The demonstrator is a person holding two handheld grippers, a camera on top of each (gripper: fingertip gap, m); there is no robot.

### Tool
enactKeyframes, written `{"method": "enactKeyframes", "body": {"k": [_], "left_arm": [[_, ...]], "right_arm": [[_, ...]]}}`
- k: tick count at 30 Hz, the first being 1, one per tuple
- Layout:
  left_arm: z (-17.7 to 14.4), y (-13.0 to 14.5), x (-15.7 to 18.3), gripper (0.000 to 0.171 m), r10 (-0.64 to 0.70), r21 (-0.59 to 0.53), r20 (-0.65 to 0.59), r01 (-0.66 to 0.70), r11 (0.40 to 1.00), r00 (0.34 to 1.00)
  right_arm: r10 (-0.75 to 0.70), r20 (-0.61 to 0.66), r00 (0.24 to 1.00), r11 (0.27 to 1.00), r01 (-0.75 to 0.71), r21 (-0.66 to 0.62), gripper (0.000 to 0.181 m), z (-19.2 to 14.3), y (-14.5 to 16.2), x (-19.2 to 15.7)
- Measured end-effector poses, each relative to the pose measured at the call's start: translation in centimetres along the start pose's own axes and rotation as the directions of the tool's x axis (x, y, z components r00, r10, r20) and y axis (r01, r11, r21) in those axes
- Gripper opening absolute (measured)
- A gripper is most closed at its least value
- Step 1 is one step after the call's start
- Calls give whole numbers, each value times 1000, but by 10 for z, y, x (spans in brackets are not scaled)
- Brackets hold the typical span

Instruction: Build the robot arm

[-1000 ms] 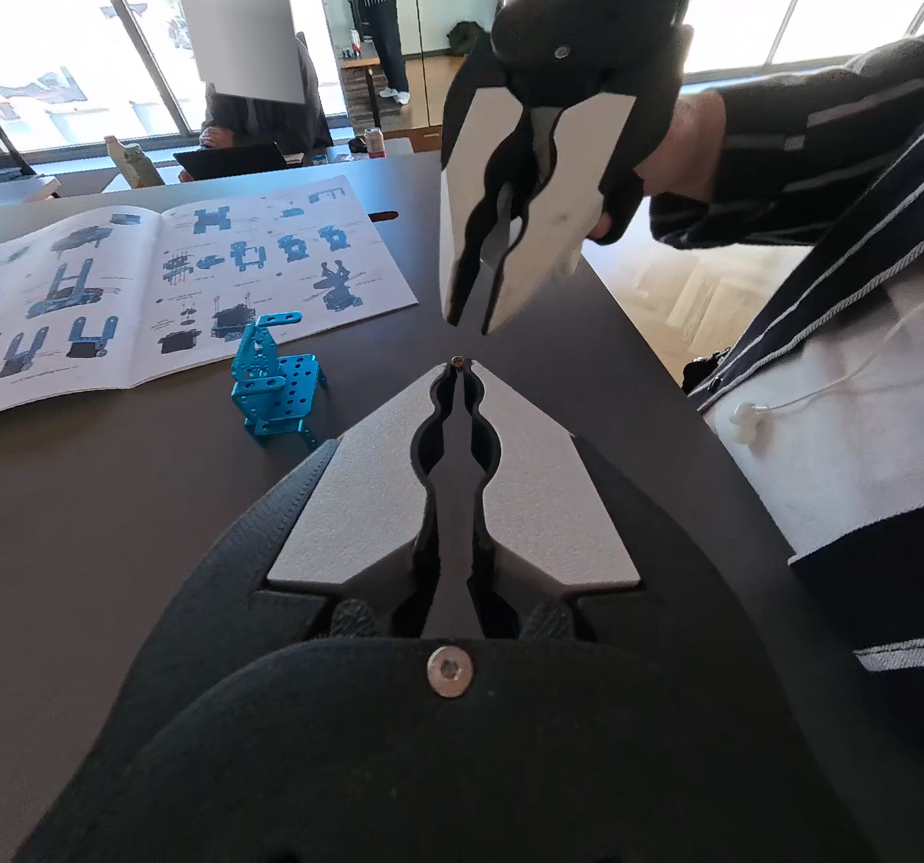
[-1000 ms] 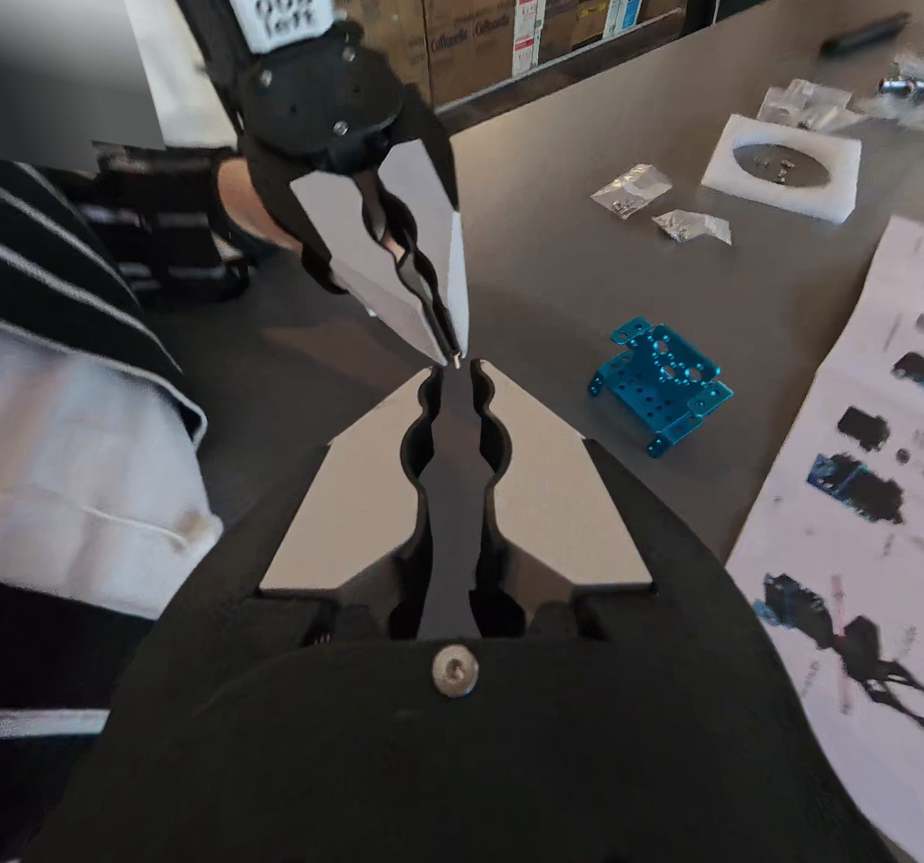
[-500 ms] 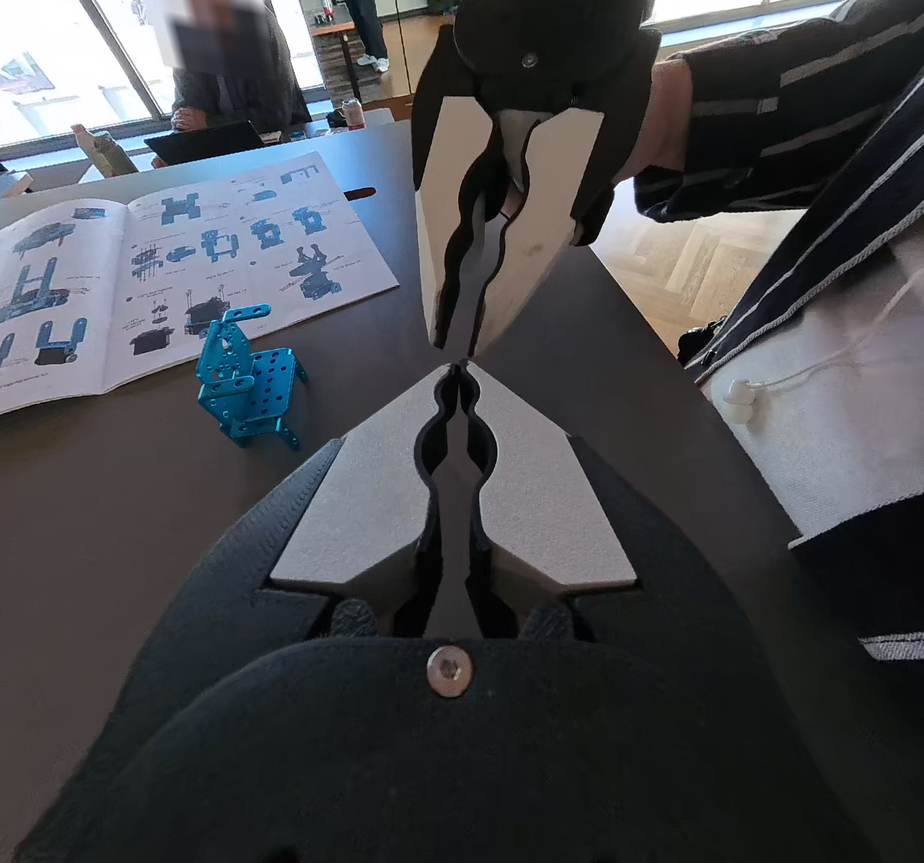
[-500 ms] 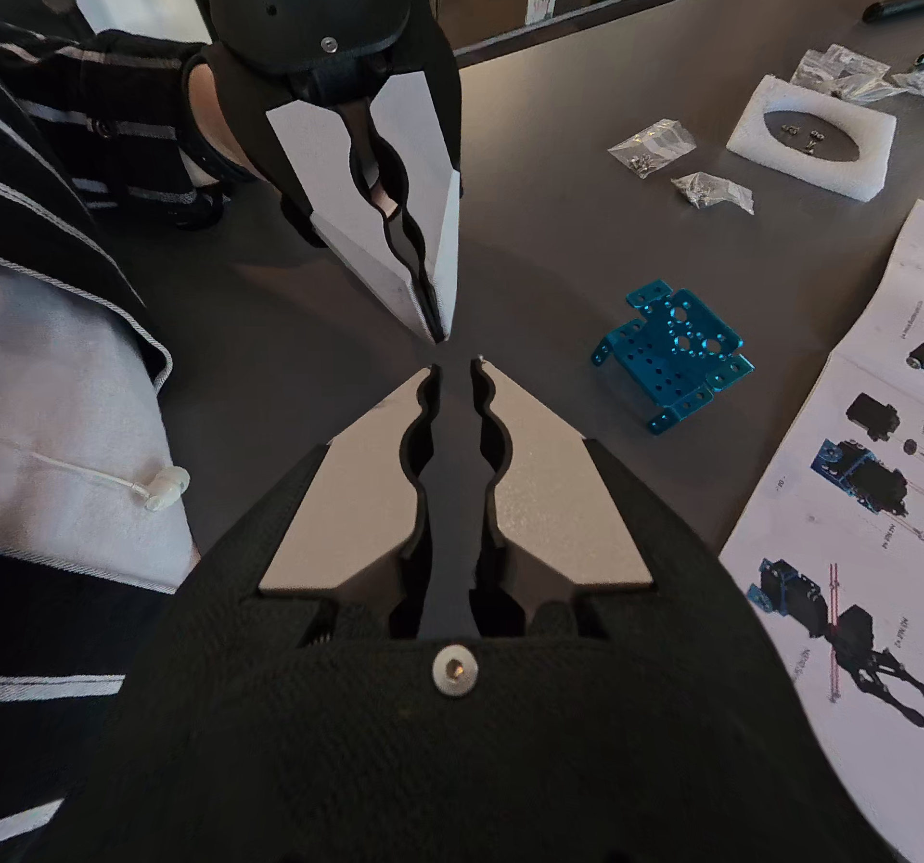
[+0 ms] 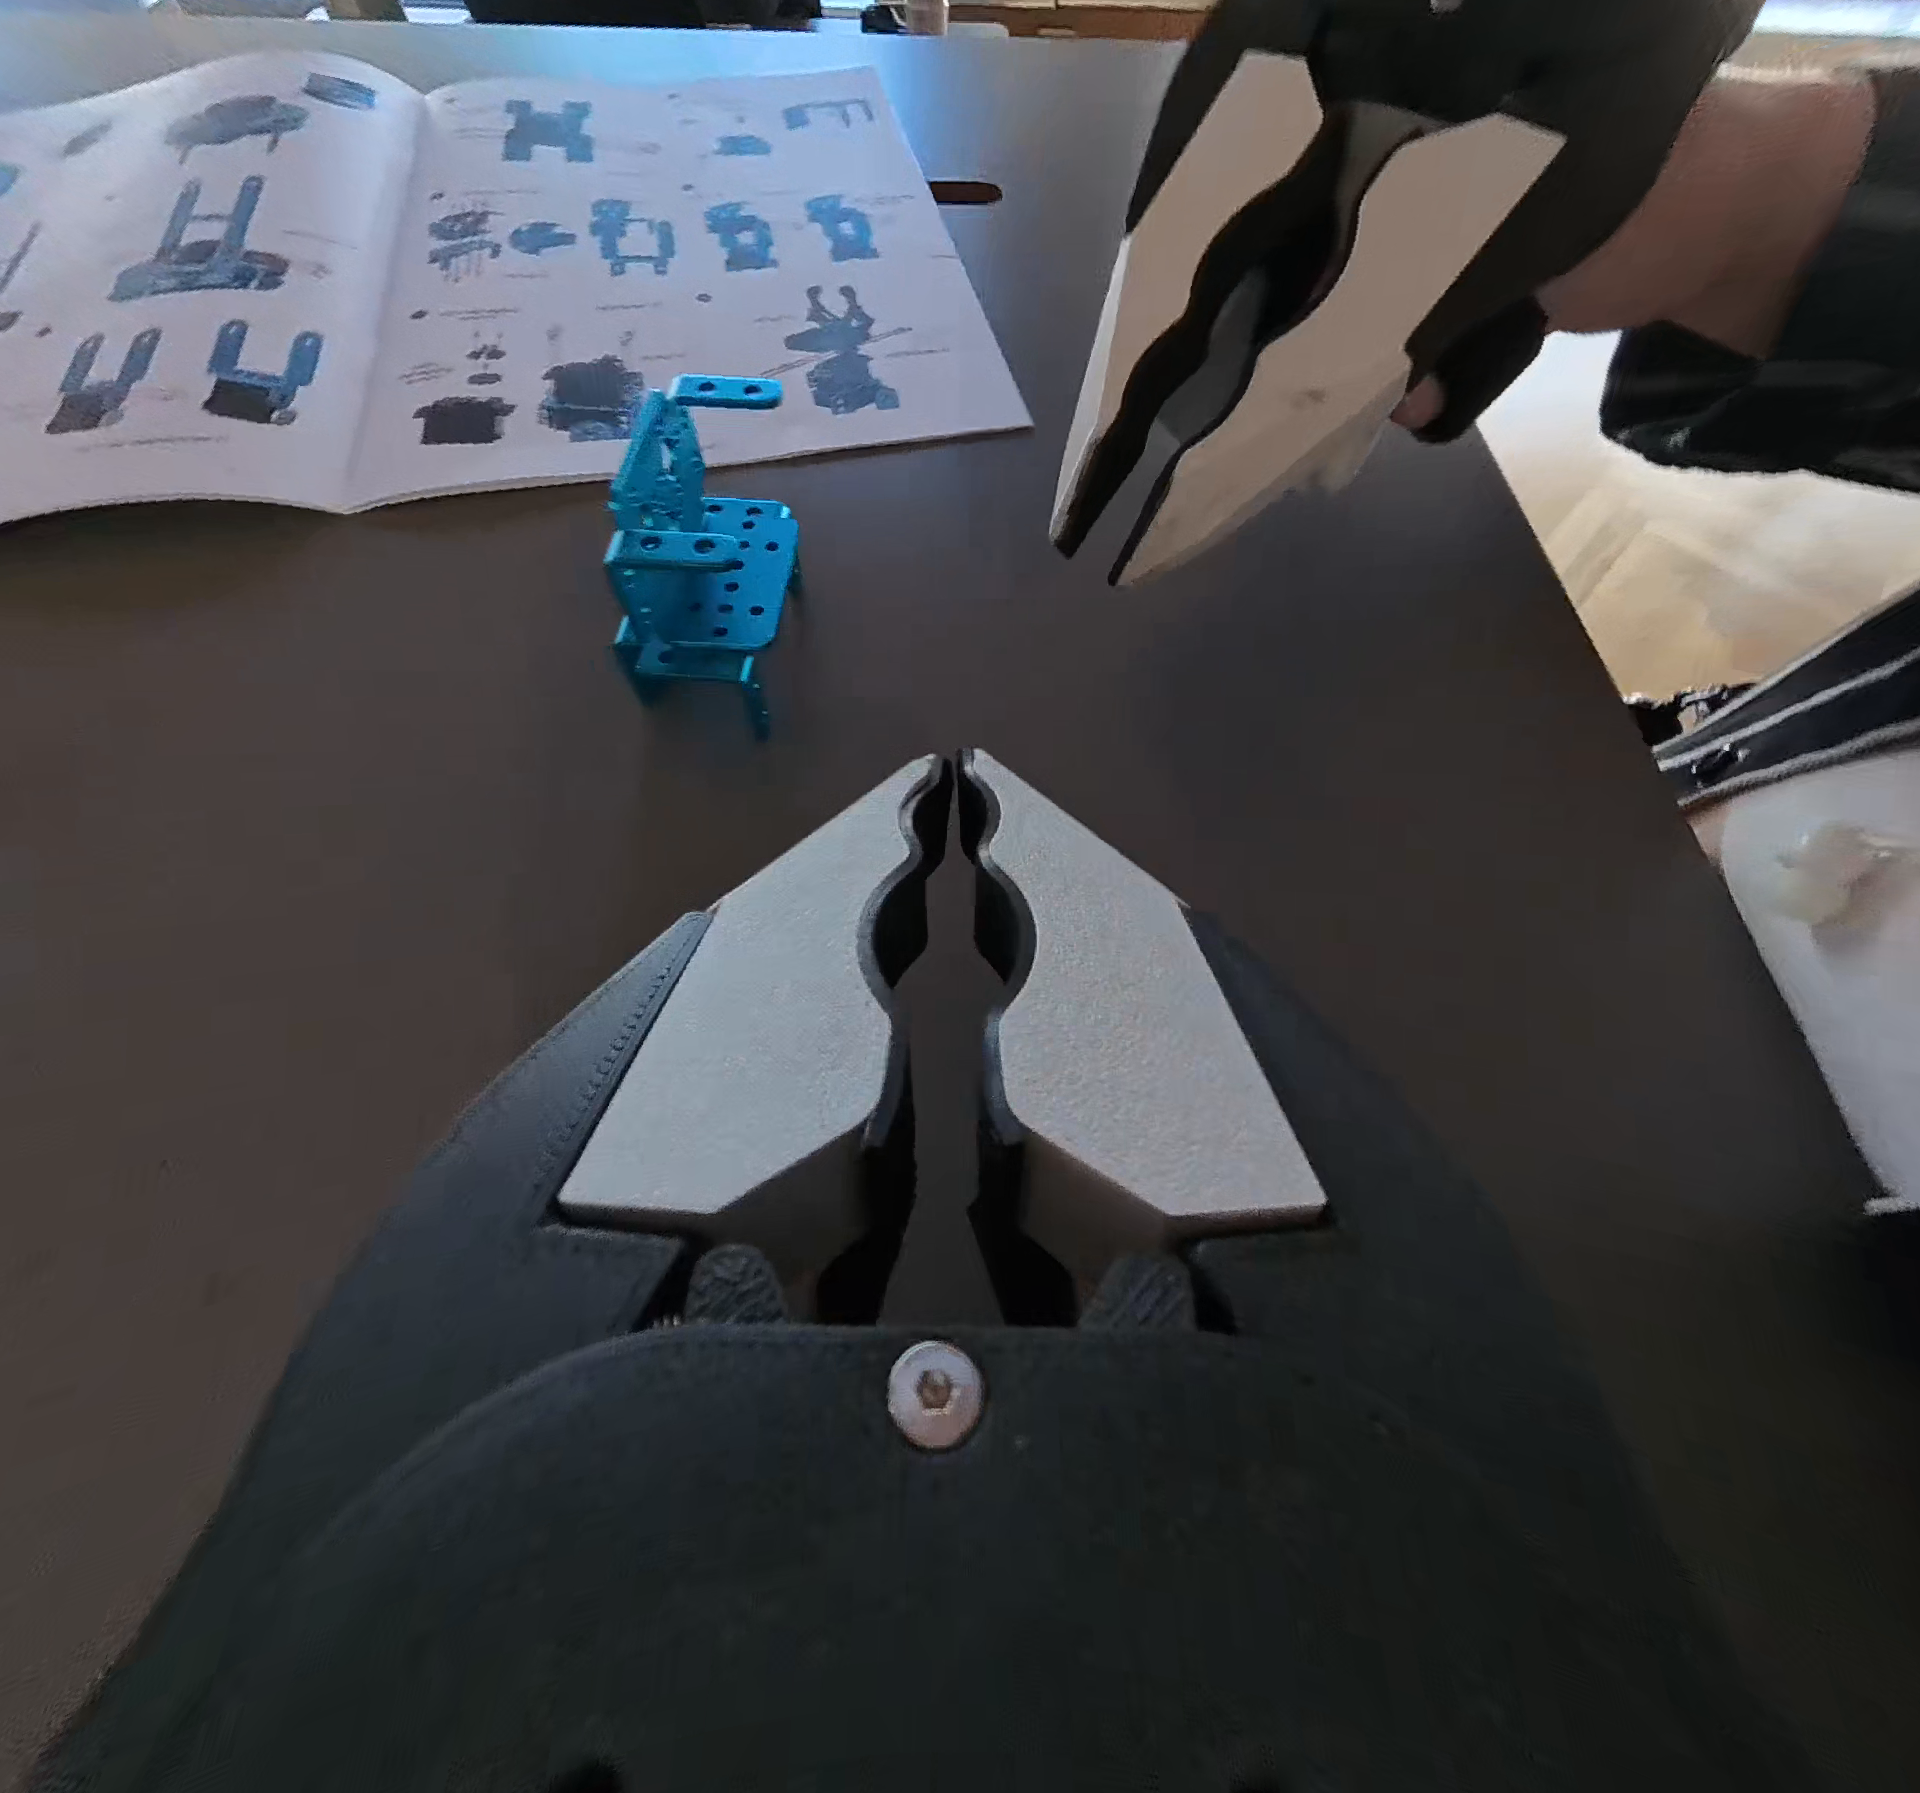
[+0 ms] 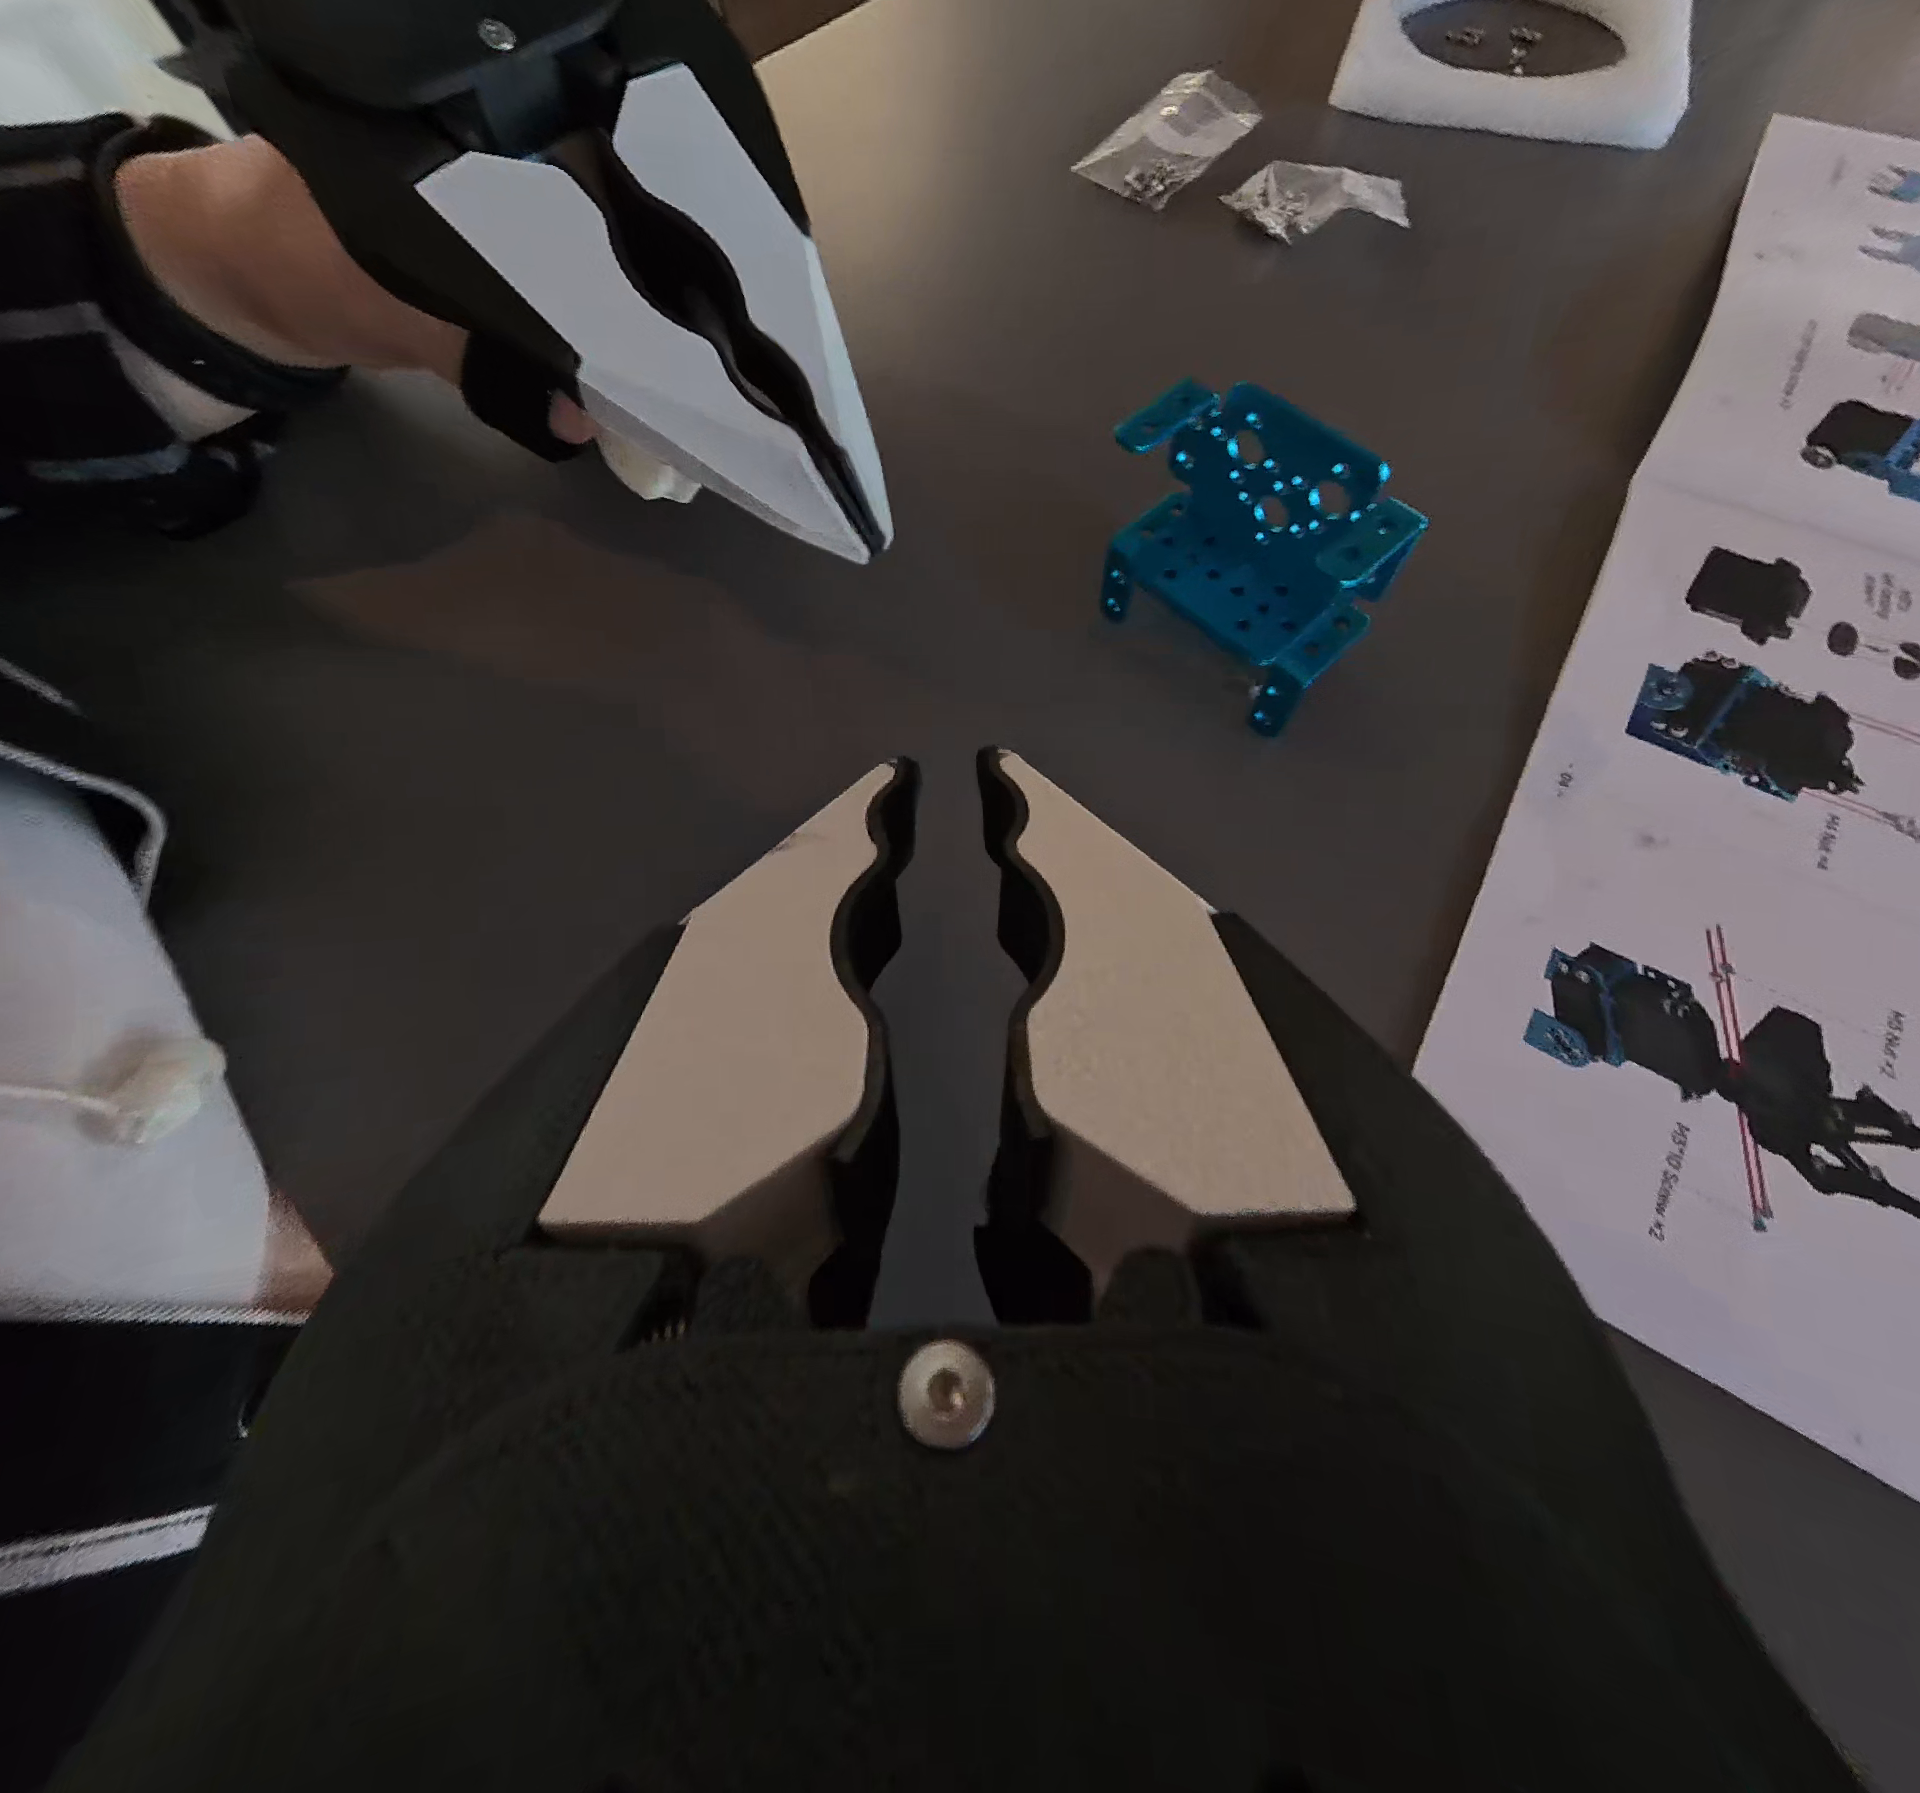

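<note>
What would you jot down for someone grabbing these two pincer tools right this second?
Left gripper: shut, nothing visible between its tips, held above the dark table.
Right gripper: slightly open, empty, tips pointing toward the left one with a gap between them.
Blue perforated metal bracket: stands on the table beside both grippers, nearest thing to each, touched by neither.
Open instruction booklet: lies flat just beyond the bracket.
Two small clear bags of hardware and a white foam tray: farther off.
</note>
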State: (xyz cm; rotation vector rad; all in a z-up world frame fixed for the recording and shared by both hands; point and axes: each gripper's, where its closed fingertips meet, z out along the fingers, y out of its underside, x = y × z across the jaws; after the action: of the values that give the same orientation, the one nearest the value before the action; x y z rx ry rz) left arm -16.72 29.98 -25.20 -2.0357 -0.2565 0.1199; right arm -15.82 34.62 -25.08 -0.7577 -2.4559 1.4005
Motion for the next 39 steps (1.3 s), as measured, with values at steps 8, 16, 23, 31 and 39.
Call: {"method": "enactKeyframes", "body": {"k": [8, 16, 23, 31, 39], "left_arm": [[-8, -6, -20, 17, -112, 66, 69, 107, 992, 991], [-11, -8, -28, 20, -165, 91, 69, 159, 983, 984], [-16, -4, -30, 19, -167, 84, 106, 159, 984, 980], [-17, -4, -33, 17, -182, 93, 110, 172, 981, 977], [-17, -4, -32, 15, -179, 97, 102, 169, 981, 978]], "right_arm": [[40, -63, 997, 999, -41, -2, 14, -4, 4, 23], [-123, -9, 992, 990, 123, -68, 15, -20, 5, 62], [-90, 100, 991, 973, 109, -204, 18, 14, 15, 87], [10, 29, 1000, 988, -6, -152, 20, 23, 9, 75], [-88, 65, 994, 979, 98, -179, 20, 35, 13, 74]]}}
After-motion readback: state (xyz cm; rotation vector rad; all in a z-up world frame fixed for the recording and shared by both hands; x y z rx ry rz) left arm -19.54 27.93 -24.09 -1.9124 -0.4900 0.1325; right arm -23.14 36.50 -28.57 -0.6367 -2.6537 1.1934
